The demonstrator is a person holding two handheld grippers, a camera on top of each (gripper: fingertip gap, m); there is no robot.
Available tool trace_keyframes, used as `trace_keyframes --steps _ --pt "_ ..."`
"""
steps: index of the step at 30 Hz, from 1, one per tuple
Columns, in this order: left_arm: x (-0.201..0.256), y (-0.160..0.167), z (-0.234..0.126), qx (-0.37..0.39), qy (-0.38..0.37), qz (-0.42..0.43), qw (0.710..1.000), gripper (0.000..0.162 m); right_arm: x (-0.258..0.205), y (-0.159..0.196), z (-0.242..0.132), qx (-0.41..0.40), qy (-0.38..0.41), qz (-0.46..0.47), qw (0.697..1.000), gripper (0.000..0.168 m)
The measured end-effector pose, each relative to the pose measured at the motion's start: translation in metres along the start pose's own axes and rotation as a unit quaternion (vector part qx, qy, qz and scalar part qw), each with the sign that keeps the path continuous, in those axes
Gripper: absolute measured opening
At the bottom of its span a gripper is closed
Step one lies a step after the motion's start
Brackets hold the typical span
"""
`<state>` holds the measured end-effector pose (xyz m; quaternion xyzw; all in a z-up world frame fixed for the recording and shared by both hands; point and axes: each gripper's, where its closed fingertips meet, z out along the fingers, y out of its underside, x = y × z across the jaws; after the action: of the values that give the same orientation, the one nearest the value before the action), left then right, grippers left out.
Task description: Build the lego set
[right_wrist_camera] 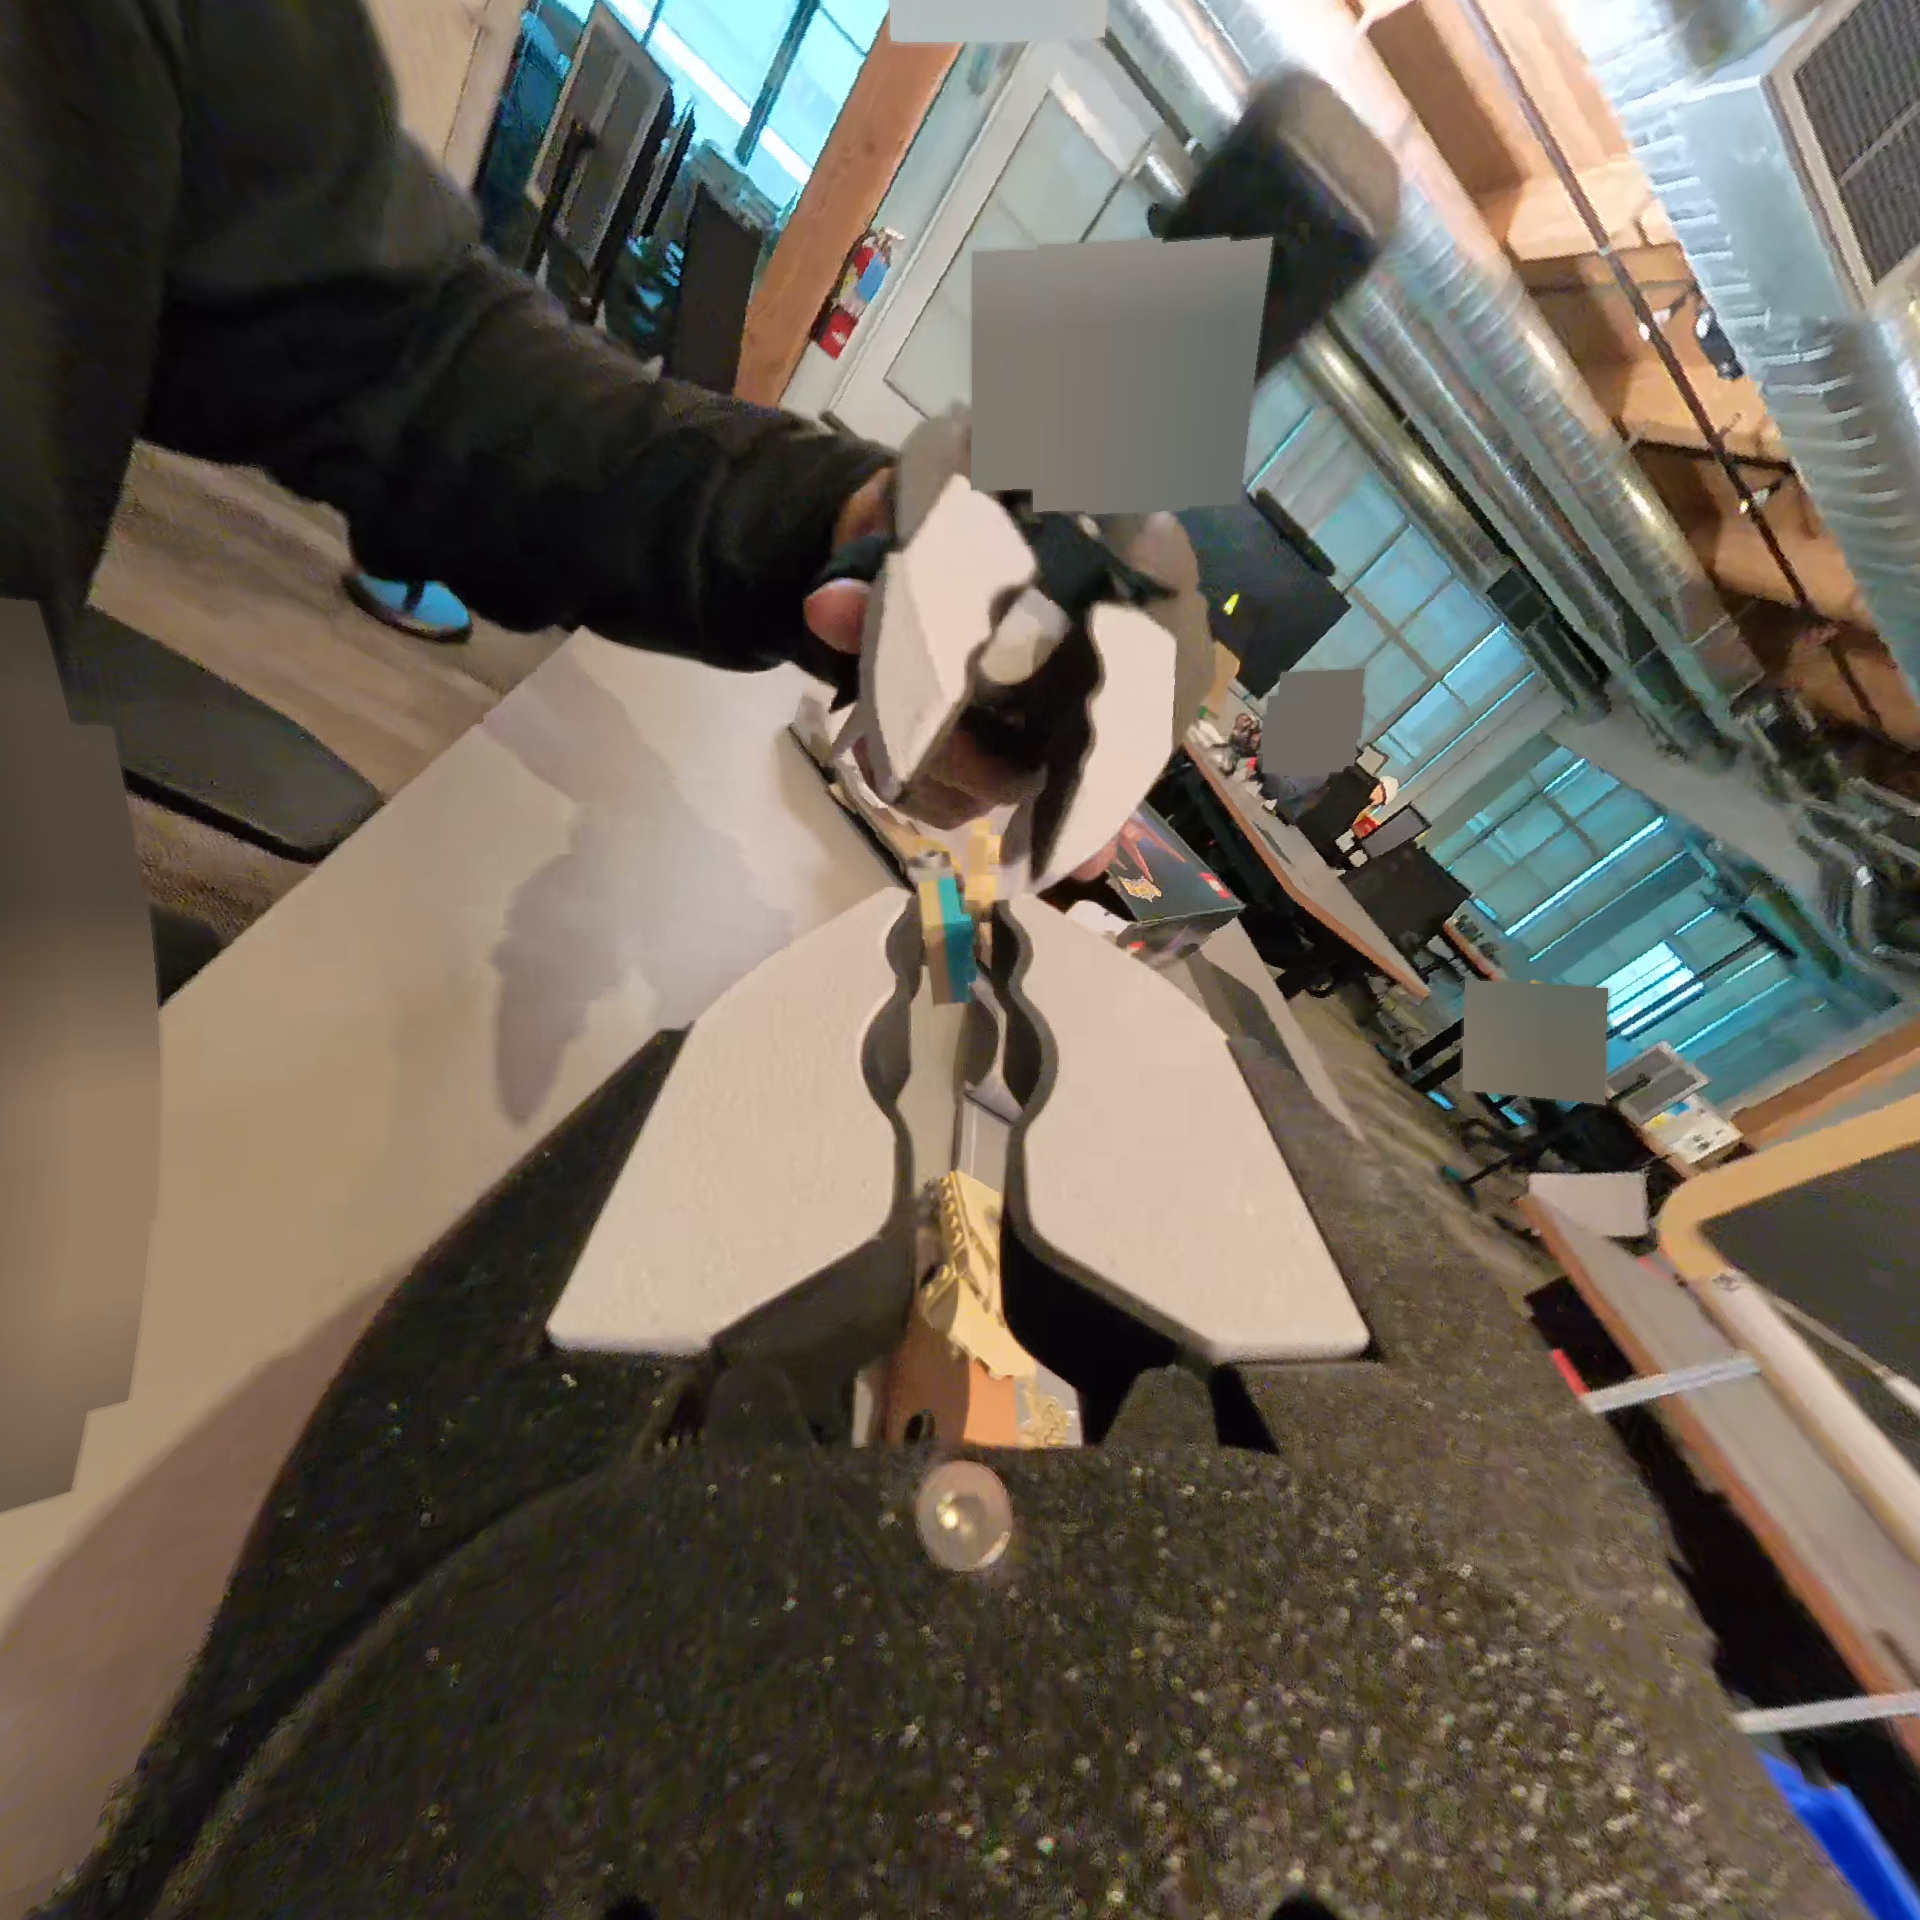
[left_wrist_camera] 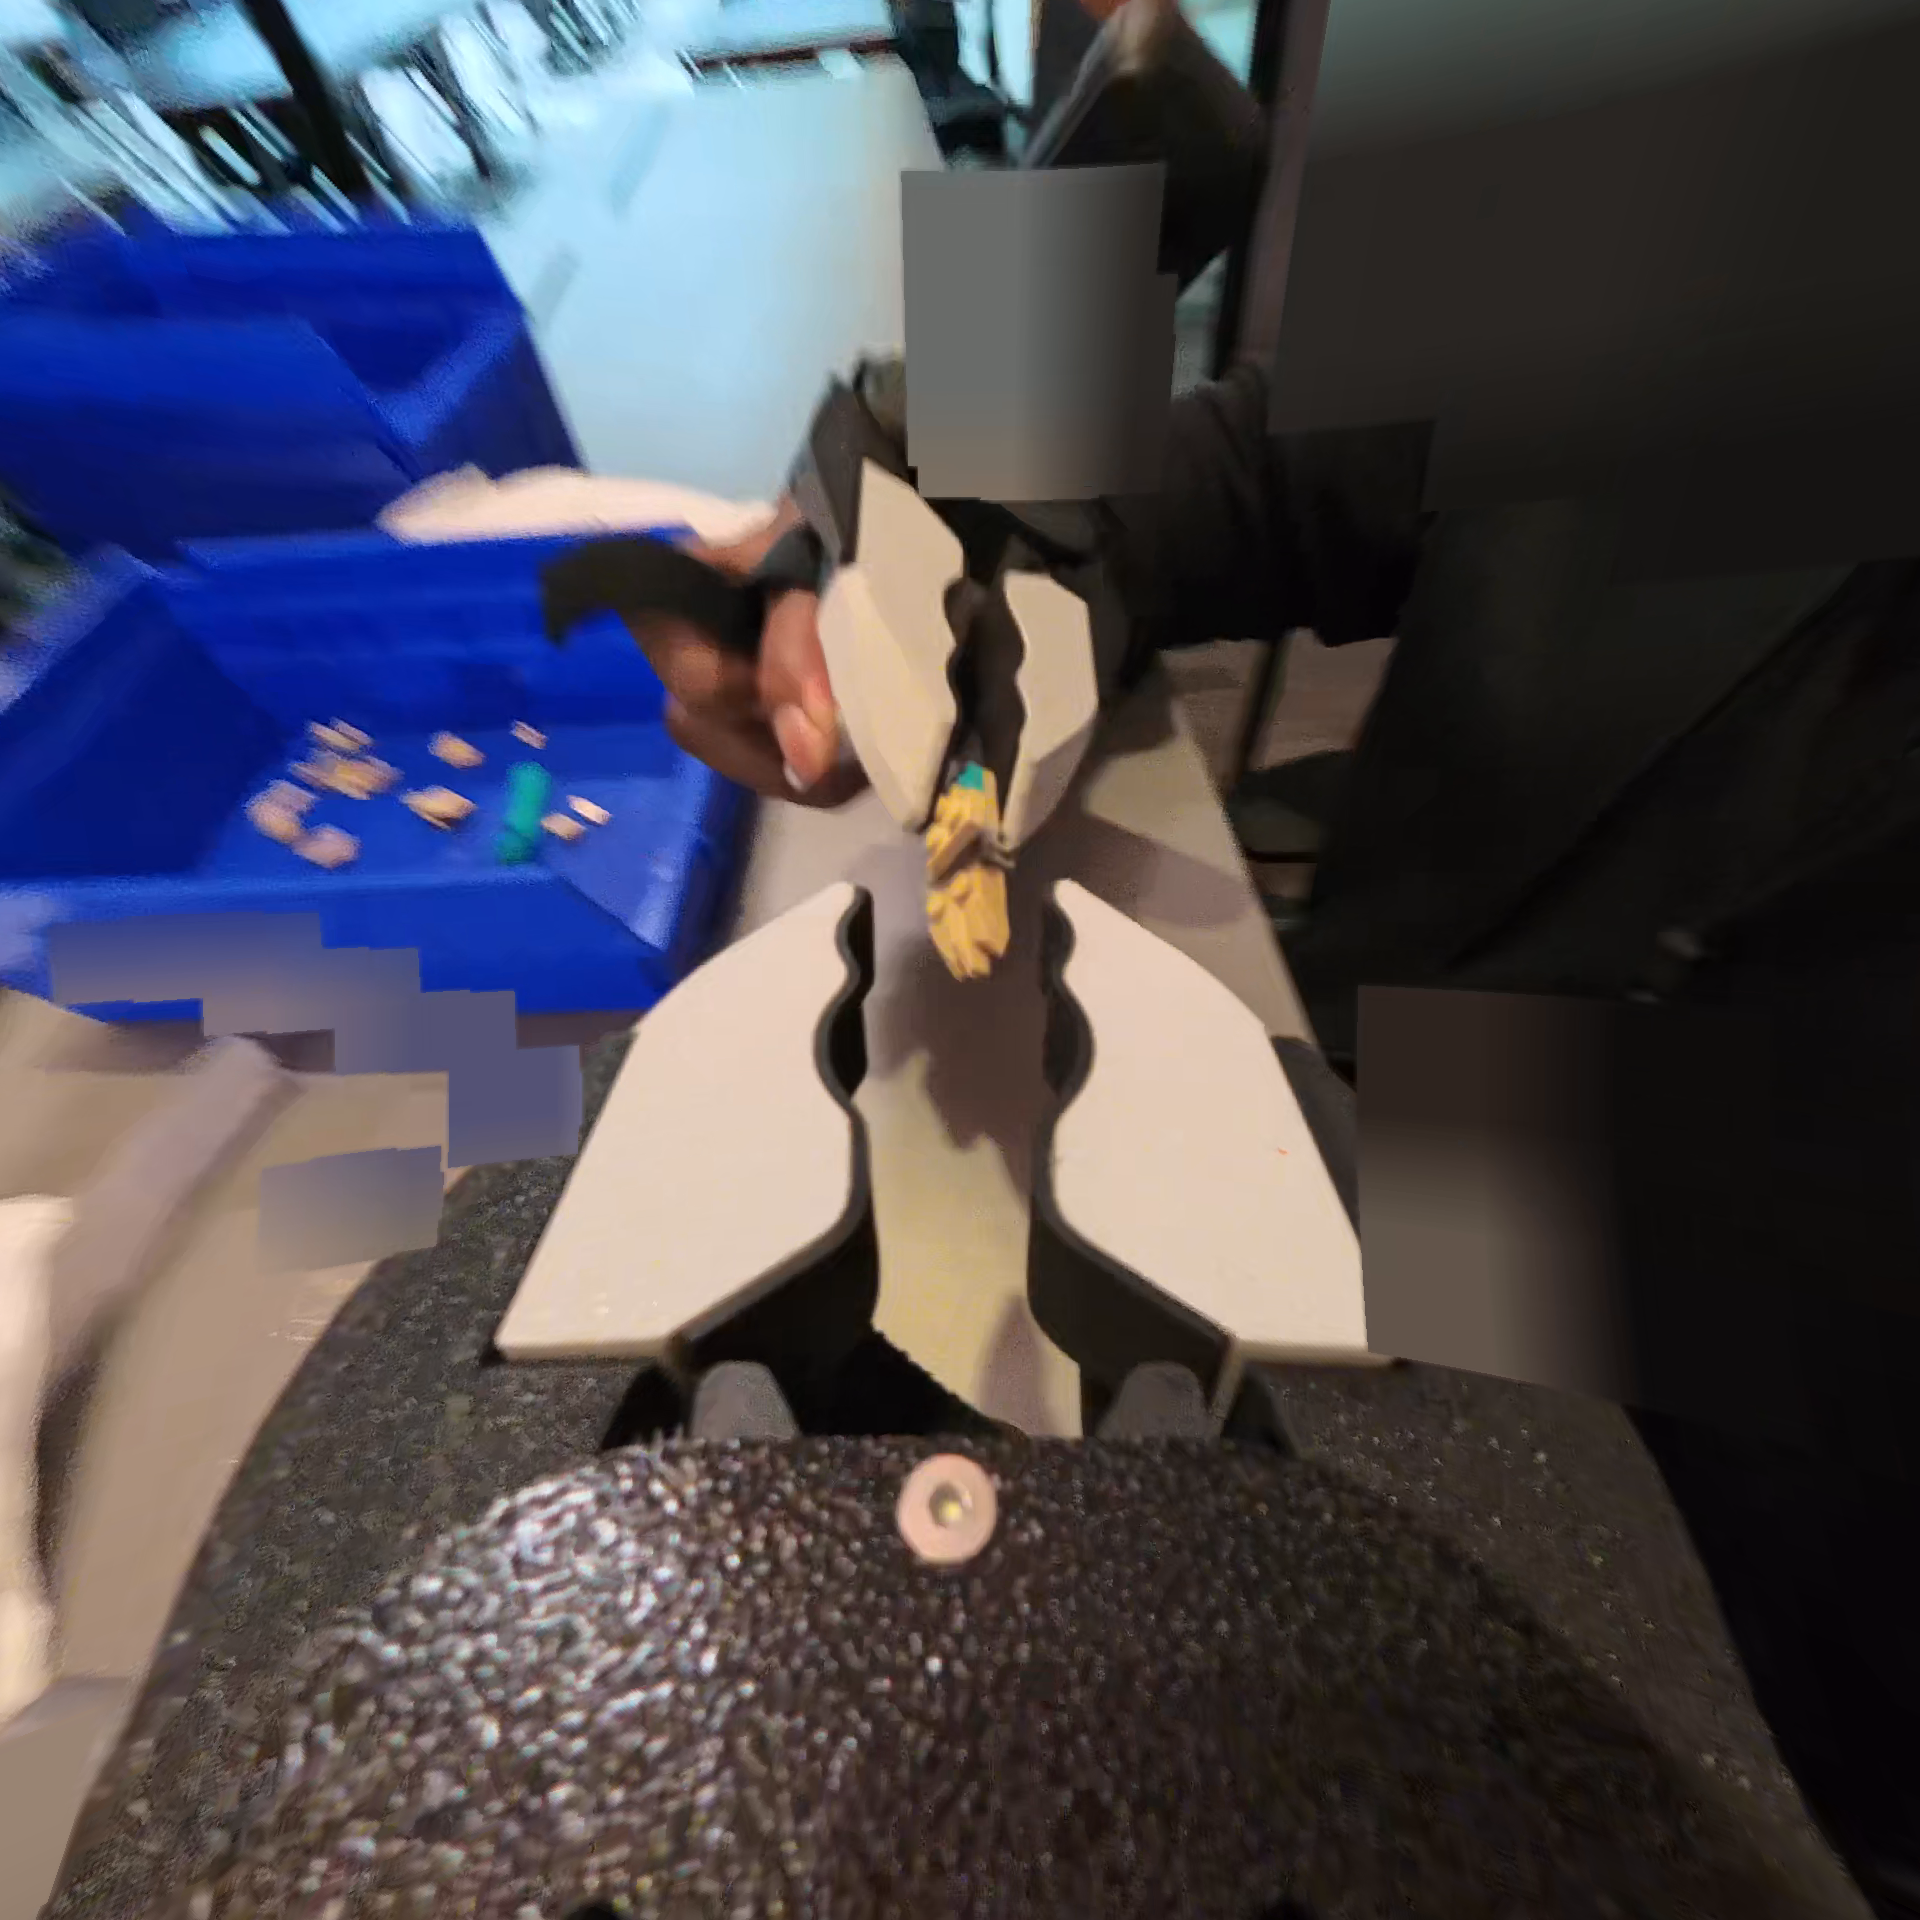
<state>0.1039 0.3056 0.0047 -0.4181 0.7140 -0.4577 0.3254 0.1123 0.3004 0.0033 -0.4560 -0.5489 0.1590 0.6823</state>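
Note:
In the right wrist view my right gripper point(right_wrist_camera: 951, 914) is shut on a small tan and teal lego assembly point(right_wrist_camera: 951, 940) and holds it in the air above the table. In the left wrist view that assembly point(left_wrist_camera: 971, 914) hangs from the right gripper point(left_wrist_camera: 966, 821), its lower end level with the tips of my left gripper point(left_wrist_camera: 956, 904). The left gripper's jaws are apart and not touching it. The left gripper point(right_wrist_camera: 977, 842) also shows from the front in the right wrist view, open. A bigger tan and brown lego build point(right_wrist_camera: 966, 1278) lies on the table below the right gripper.
A blue bin point(left_wrist_camera: 364, 623) at the left holds several loose tan pieces and a teal piece point(left_wrist_camera: 520, 810). The grey table point(right_wrist_camera: 364, 1039) runs under both grippers, and its edge is close at the right. A dark lego box point(right_wrist_camera: 1164, 883) lies beyond. A person's dark sleeves show behind both grippers. The grippers are tip to tip, or close to it.

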Motion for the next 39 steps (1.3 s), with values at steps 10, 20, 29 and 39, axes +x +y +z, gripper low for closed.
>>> trace_keyframes --steps 10,20,29,39 --pt "0.0 0.001 0.008 0.017 -0.126 0.169 0.977 0.032 0.001 -0.005 0.001 0.04 -0.014 0.08 0.996 0.012" --pt "0.0 0.003 0.017 0.027 -0.122 0.184 0.975 0.02 -0.003 -0.001 0.002 0.037 -0.023 0.083 0.996 0.012" --pt "0.002 0.01 0.019 0.03 -0.112 0.19 0.975 0.013 -0.007 0.004 0.005 0.034 -0.031 0.092 0.995 0.012" --pt "0.0 0.017 0.019 0.026 -0.094 0.176 0.979 0.011 -0.008 0.012 0.007 0.022 -0.034 0.093 0.995 0.011"
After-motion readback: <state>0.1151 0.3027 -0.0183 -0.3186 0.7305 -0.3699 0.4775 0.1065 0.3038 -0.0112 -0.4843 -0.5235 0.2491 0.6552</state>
